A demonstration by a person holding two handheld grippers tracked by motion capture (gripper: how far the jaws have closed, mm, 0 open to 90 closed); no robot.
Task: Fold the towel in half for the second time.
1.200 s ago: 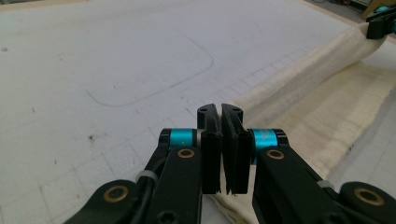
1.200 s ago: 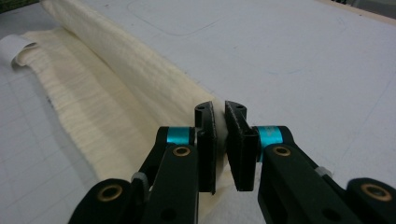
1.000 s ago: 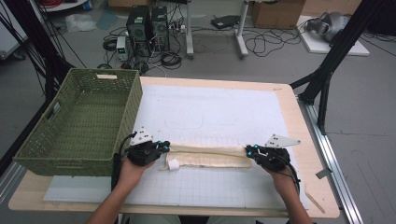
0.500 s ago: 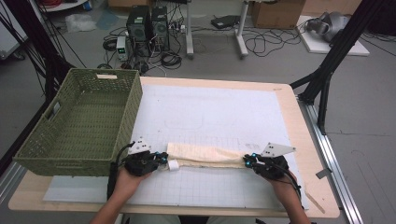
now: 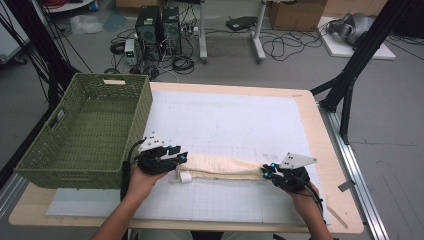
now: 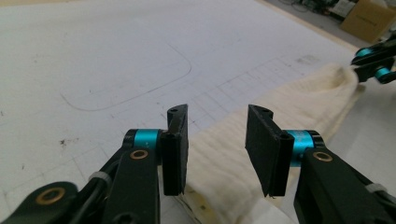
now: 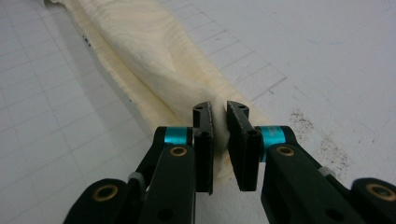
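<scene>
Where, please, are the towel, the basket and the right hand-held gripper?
towel (image 5: 225, 166): high view, middle of the folded cloth.
basket (image 5: 142, 107): high view, right wall.
right hand-held gripper (image 7: 219, 114): right gripper view, between its fingertips, clamped on the towel.

A wooden table (image 5: 327, 150) bears a white mat (image 5: 235, 120), cream cloth (image 5: 220, 166) and green basket (image 5: 85, 130).

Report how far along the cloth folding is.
Done: the cream cloth lies folded into a long strip on the white mat. In hand: the right tool pinches one end; the left tool has just been opening, pads off it. Left: the green basket holds nothing.
</scene>
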